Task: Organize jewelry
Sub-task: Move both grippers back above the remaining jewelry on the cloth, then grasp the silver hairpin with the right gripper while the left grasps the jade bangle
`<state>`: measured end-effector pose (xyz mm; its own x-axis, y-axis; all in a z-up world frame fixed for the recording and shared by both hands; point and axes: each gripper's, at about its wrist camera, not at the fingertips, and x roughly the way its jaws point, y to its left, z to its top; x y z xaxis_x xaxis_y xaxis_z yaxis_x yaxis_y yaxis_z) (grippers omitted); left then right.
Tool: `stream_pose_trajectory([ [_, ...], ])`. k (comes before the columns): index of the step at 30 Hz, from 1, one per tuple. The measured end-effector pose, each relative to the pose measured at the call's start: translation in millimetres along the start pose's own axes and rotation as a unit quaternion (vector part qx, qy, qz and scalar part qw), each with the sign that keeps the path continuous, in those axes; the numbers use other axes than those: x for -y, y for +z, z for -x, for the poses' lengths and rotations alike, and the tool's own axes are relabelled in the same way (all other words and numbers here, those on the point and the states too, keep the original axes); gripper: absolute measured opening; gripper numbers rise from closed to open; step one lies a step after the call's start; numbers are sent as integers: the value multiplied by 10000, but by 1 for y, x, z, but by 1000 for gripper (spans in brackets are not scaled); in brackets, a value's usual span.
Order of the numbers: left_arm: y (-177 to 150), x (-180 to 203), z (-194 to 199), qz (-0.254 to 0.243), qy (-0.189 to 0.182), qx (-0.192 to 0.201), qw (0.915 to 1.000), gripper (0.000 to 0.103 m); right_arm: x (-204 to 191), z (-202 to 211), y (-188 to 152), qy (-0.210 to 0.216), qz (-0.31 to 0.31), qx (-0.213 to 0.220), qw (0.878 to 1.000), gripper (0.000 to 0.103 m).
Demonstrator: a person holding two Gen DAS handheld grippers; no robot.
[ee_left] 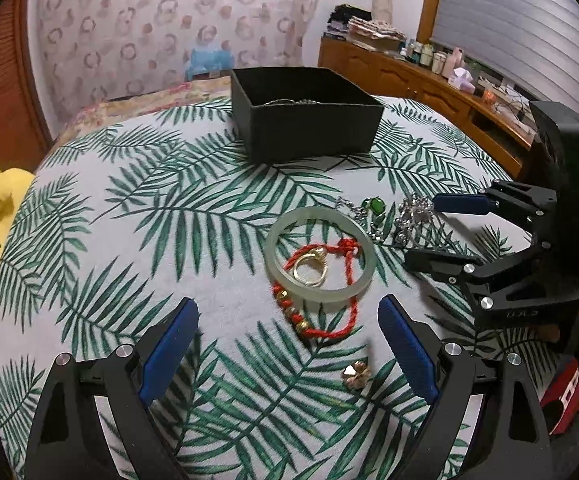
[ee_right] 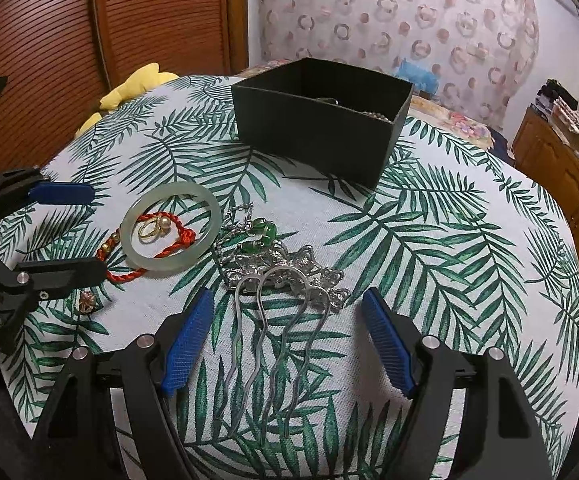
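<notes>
- We have both grippers over the leaf-print table (ee_right: pixel 429 216), pointing down at the loose jewelry; the black box (ee_right: pixel 321 120) stands at the far side, open, with a few chains already inside it.
- Our right gripper (ee_right: pixel 289 340) is spread wide with nothing pinched; the silver hair comb (ee_right: pixel 285 292) lies between its blue pads (ee_right: pixel 187 344), prongs toward us, ornate head on the far end.
- Our left gripper (ee_left: pixel 289 344) is also spread and empty; just beyond it lie the jade bangle (ee_left: pixel 320 255), the red cord bracelet (ee_left: pixel 329 320) running under it, and a gold ring (ee_left: pixel 309 270) inside the bangle; a small gold charm (ee_left: pixel 356 374) sits nearer, between the pads.
- The green-stone necklace (ee_right: pixel 263 232) lies tangled against the comb's head, touching it or nearly so.
- We judge the comb to be the piece in hand; to take it well we would close across the prongs near the arch, where the metal is stiffest, and keep the pads level so the thin prongs do not twist or slip.
- We should lift slowly at first; the necklace chain may snag on the filigree and drag along.
- The box lies well apart from the comb; we would carry high enough to clear its near wall.
</notes>
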<state>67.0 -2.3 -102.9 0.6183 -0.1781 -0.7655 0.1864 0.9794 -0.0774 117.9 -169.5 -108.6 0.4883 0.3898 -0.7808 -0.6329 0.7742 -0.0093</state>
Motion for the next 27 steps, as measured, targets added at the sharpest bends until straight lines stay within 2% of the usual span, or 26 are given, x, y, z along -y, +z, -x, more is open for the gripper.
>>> stream_pose_trajectory([
  [8,20,10,-24,-371,68,-248,9990,88,0,0,0,-8,-6,5,10000,78],
  [12,28,11,-36,-484,-45,-417,9979,88,-1,0,0,-10,-6,6,10000,78],
  [19,33,17,-43,-658,43,-411,9970,88,0,0,0,-14,-10,9,10000,78],
  [20,34,18,-43,-682,56,-398,9969,87,0,0,0,-13,-11,8,10000,78],
  [23,34,21,-40,-790,82,-279,9965,69,0,0,-1,-13,-11,9,10000,78],
  [27,35,17,-36,-700,86,-190,9973,69,-1,0,0,-13,-11,9,10000,78],
])
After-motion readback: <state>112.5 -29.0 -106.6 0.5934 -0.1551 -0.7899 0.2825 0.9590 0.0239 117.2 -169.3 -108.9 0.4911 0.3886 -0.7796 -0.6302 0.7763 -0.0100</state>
